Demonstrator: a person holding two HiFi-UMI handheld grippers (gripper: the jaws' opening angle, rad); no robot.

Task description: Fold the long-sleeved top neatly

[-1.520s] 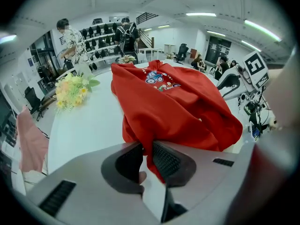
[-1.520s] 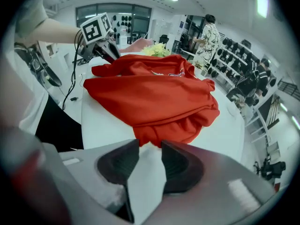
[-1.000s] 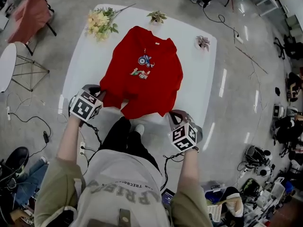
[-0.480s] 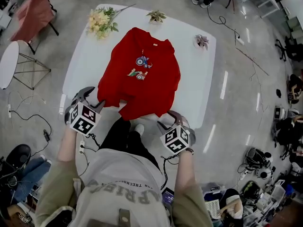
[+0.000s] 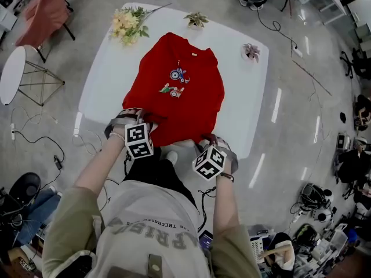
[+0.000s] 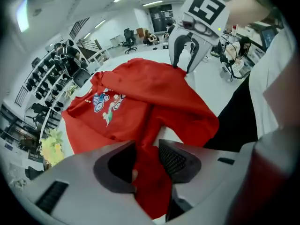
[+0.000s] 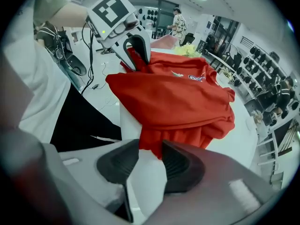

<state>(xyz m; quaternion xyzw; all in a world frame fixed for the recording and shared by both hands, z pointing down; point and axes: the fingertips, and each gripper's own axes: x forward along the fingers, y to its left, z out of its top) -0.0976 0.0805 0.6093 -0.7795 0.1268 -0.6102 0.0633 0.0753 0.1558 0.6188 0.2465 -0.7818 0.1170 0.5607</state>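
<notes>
Left tongs point(image 6: 147, 156) and right tongs point(image 7: 150, 161) have dropped the hem corners of the red top point(image 5: 174, 100), lying mid-surface point(image 5: 246, 97), slid inward toward 6 o'clock, and are half-closing round hem cloth, not yet clamped, so likely a regrip before the next fold.

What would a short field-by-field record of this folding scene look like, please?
garment: red long-sleeved top, print side up
surface: white table
left gripper: jaws apart, just been closing, the top's cloth between them
right gripper: jaws apart, just been closing, the top's hem between their tips
far edge of table: yellow flowers, small green plant, second small plant
</notes>
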